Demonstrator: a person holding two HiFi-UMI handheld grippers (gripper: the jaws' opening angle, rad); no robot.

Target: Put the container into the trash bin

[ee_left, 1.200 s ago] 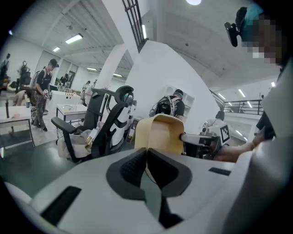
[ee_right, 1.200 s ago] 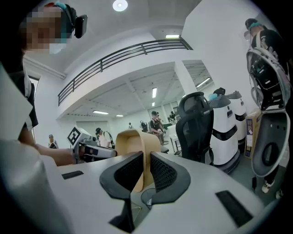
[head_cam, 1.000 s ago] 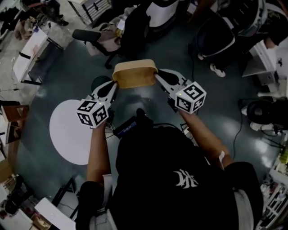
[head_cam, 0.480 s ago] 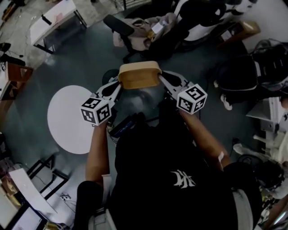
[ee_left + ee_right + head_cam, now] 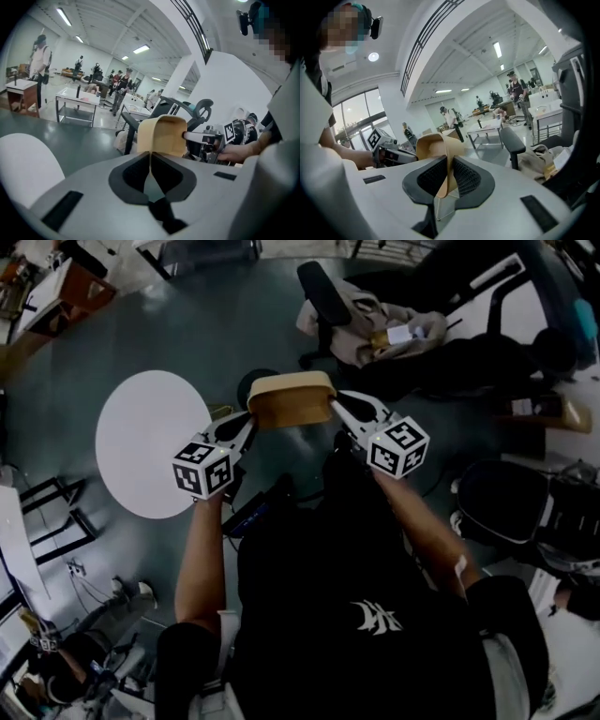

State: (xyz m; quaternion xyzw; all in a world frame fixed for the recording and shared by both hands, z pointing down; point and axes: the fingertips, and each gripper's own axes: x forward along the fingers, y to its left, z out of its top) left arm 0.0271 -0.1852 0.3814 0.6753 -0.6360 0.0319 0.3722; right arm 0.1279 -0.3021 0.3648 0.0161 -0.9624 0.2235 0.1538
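The tan, thin-walled container [image 5: 291,399] hangs in the air in front of me, carried by both grippers. My left gripper [image 5: 246,424] is shut on its left rim, and my right gripper [image 5: 335,407] is shut on its right rim. In the left gripper view the container [image 5: 162,136] has its edge pinched between the dark pads [image 5: 129,176], with the right gripper [image 5: 206,138] on its far side. In the right gripper view the container wall [image 5: 437,146] runs down between the ribbed pads [image 5: 464,180], and the left gripper [image 5: 389,153] shows beyond it.
A white round table [image 5: 150,442] stands on the grey floor to the left. A dark round object [image 5: 253,383] sits on the floor just behind the container. An office chair with clothes piled on it [image 5: 366,315] is up right. Desks and gear ring the edges.
The whole view has swung round: the white table has shifted up and the chair has come into the upper right. Both grippers keep their hold on the container.
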